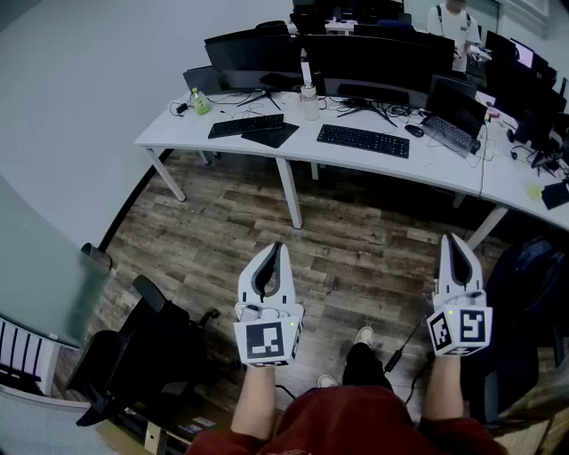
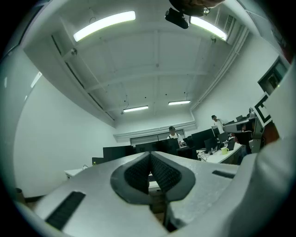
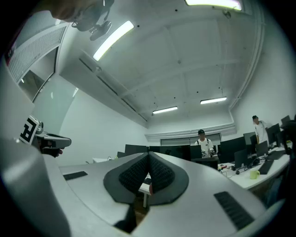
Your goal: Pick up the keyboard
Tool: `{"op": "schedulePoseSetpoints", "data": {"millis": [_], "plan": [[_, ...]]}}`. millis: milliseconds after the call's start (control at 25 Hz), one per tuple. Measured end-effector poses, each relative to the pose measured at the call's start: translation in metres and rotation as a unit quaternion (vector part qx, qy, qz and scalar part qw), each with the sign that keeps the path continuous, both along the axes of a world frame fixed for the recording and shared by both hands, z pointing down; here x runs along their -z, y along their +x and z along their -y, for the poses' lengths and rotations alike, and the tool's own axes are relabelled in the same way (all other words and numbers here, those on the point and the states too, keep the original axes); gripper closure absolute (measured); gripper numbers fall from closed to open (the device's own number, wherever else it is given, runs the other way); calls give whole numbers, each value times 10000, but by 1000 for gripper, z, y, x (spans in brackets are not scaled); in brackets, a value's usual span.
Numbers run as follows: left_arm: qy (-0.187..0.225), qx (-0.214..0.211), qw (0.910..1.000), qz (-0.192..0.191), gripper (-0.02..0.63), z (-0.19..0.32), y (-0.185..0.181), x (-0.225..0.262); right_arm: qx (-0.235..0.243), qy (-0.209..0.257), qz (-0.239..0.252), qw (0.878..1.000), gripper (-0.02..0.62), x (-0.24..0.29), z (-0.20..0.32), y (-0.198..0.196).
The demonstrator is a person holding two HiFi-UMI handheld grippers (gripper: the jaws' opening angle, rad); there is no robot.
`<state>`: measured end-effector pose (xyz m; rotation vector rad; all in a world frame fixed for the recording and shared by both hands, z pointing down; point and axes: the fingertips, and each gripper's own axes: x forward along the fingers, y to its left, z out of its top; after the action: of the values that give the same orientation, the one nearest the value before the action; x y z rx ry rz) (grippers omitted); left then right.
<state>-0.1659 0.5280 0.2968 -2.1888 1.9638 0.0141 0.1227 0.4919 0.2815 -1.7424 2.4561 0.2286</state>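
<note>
Two black keyboards lie on the white desk (image 1: 293,153) far ahead: one (image 1: 364,139) in the middle before a large monitor, another (image 1: 245,125) to its left on a dark mat. My left gripper (image 1: 274,250) is held over the wooden floor, well short of the desk, shut with nothing in it. My right gripper (image 1: 454,242) hangs level with it to the right, also shut and empty. In both gripper views the dark ribbed pads (image 2: 150,172) (image 3: 148,173) meet, and the desk shows only as a sliver behind them.
Dark monitors (image 1: 373,62), a laptop (image 1: 453,120), a mouse (image 1: 414,131), a white cup (image 1: 309,104) and a green bottle (image 1: 200,101) crowd the desk. A black office chair (image 1: 142,347) stands at lower left. A person in white (image 1: 453,27) stands behind the desks. A grey wall runs along the left.
</note>
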Motion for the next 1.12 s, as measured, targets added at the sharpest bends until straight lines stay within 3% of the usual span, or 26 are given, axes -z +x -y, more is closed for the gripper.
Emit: {"op": "schedulePoseSetpoints", "data": {"millis": [560, 1120], "plan": [[-83, -131, 9999, 30, 598, 26, 17, -4, -162, -55, 124, 9998, 597, -7, 20, 19], [-302, -165, 9994, 48, 598, 114, 44, -16, -221, -299, 214, 9991, 597, -25, 105, 47]]}}
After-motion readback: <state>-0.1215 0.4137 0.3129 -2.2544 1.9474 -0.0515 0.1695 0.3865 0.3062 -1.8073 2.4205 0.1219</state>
